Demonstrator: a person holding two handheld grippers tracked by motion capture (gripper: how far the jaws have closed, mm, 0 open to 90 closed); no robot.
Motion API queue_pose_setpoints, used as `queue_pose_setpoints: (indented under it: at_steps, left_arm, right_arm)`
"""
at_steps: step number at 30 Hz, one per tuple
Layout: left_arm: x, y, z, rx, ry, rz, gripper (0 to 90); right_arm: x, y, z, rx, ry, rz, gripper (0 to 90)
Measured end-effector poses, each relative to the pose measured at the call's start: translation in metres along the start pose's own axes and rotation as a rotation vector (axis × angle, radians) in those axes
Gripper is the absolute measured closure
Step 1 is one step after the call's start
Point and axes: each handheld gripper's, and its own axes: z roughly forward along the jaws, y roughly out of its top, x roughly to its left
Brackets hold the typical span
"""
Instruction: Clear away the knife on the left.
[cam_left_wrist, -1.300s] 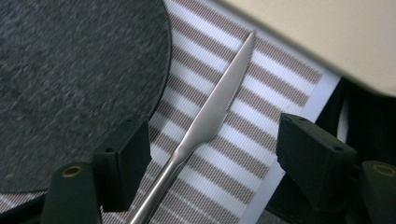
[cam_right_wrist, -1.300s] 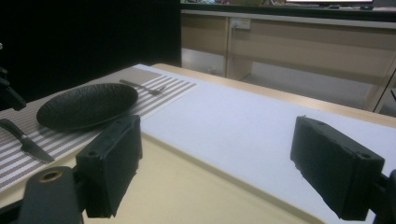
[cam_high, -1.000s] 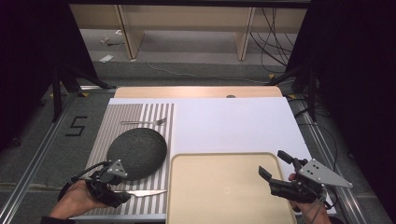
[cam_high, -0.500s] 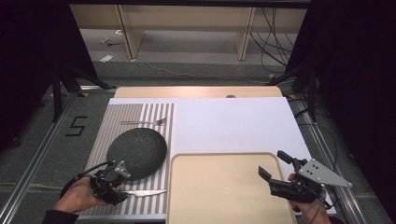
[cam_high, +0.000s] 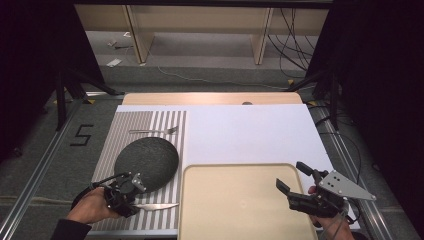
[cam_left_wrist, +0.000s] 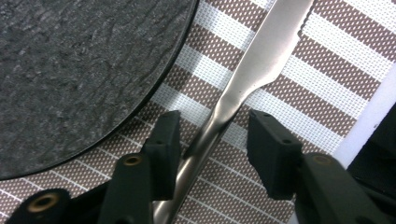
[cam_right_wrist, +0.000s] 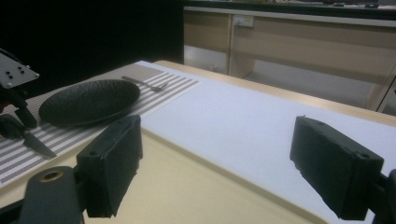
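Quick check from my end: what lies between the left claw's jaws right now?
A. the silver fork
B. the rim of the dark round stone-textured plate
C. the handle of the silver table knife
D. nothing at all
C. In the left gripper view the silver table knife runs its handle between the left claw jaws on the striped placemat; the jaws have just been closing.
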Motion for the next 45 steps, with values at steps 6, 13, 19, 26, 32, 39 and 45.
queue_pose_setpoints:
  at_steps: [6, 13, 19, 26, 32, 39, 45]
  left_arm:
    - [0.001, 0.004, -0.001, 0.045, 0.001, 0.019, 62.5]
    - [-0.001, 0.010, 0.000, 0.105, -0.001, 0.069, 70.3]
    - [0.000, 0.011, 0.000, 0.123, -0.018, 0.111, 75.5]
    - [-0.003, 0.011, 0.000, 0.124, -0.009, 0.158, 79.5]
    - [-0.003, 0.012, -0.001, 0.127, -0.007, 0.144, 79.8]
    - [-0.011, 0.017, -0.005, 0.120, -0.027, 0.148, 80.0]
    - [-0.022, 0.028, -0.023, 0.079, -0.035, 0.128, 80.0]
  right_arm:
    - [0.000, 0.000, 0.000, 0.002, 0.000, -0.002, 18.0]
    - [0.000, 0.000, 0.000, 0.004, 0.000, -0.003, 18.0]
    - [0.001, 0.000, 0.000, 0.004, 0.001, -0.002, 18.1]
    - [0.000, 0.000, 0.000, 0.005, 0.005, 0.011, 18.4]
    - [0.000, 0.000, 0.000, 0.005, 0.003, 0.013, 18.4]
    - [0.000, 0.000, 0.001, 0.006, 0.003, 0.014, 18.5]
    - [0.000, 0.000, 0.001, 0.007, 0.002, 0.015, 18.4]
